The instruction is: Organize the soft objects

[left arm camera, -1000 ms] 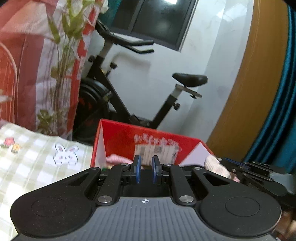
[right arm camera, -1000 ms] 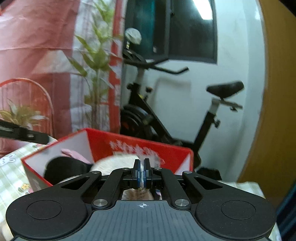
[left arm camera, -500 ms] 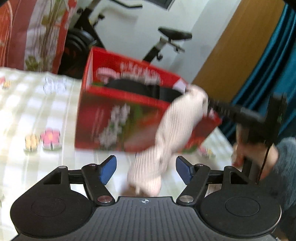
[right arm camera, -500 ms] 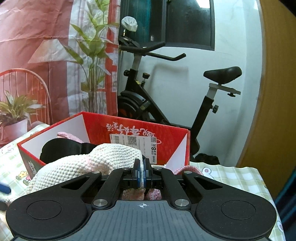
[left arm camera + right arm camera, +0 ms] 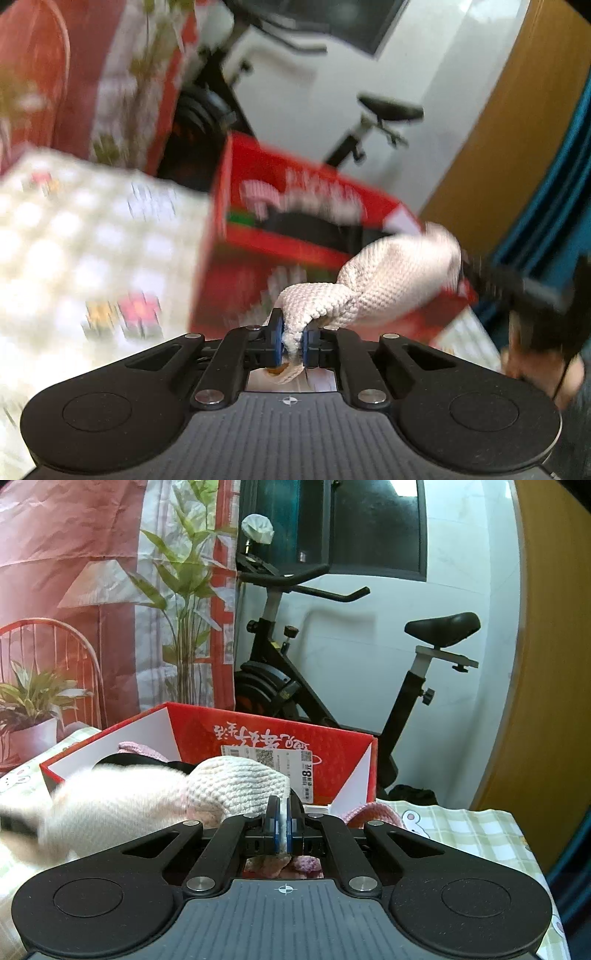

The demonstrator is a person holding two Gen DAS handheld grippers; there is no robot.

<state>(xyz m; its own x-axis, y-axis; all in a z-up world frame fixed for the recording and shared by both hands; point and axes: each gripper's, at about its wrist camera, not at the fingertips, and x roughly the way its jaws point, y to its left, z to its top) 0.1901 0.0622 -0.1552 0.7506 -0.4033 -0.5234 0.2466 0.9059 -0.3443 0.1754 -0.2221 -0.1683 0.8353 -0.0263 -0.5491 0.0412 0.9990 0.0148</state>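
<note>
A cream knitted cloth point(image 5: 384, 280) stretches between both grippers in front of the red cardboard box point(image 5: 295, 206). My left gripper point(image 5: 293, 343) is shut on its lower, twisted end. My right gripper point(image 5: 283, 829) is shut on the other end of the knitted cloth point(image 5: 229, 786), which bulges up and trails off blurred to the left. The red box point(image 5: 266, 742) stands open just beyond, with a black soft item point(image 5: 122, 760) and a pink knitted piece point(image 5: 140, 747) inside. In the left wrist view, the right gripper point(image 5: 517, 284) shows as a dark blur.
The box sits on a checked tablecloth with cartoon prints point(image 5: 458, 827). A pink knitted item point(image 5: 373, 812) lies beside the box's right side. An exercise bike point(image 5: 332, 672) stands behind the table, near a printed red backdrop point(image 5: 74, 572). A person's hand point(image 5: 535, 365) shows at right.
My left gripper opened around the hanging end of the cloth and has shut on it. It moved nearer the box. The cloth now runs stretched and twisted to the right gripper, which stayed put.
</note>
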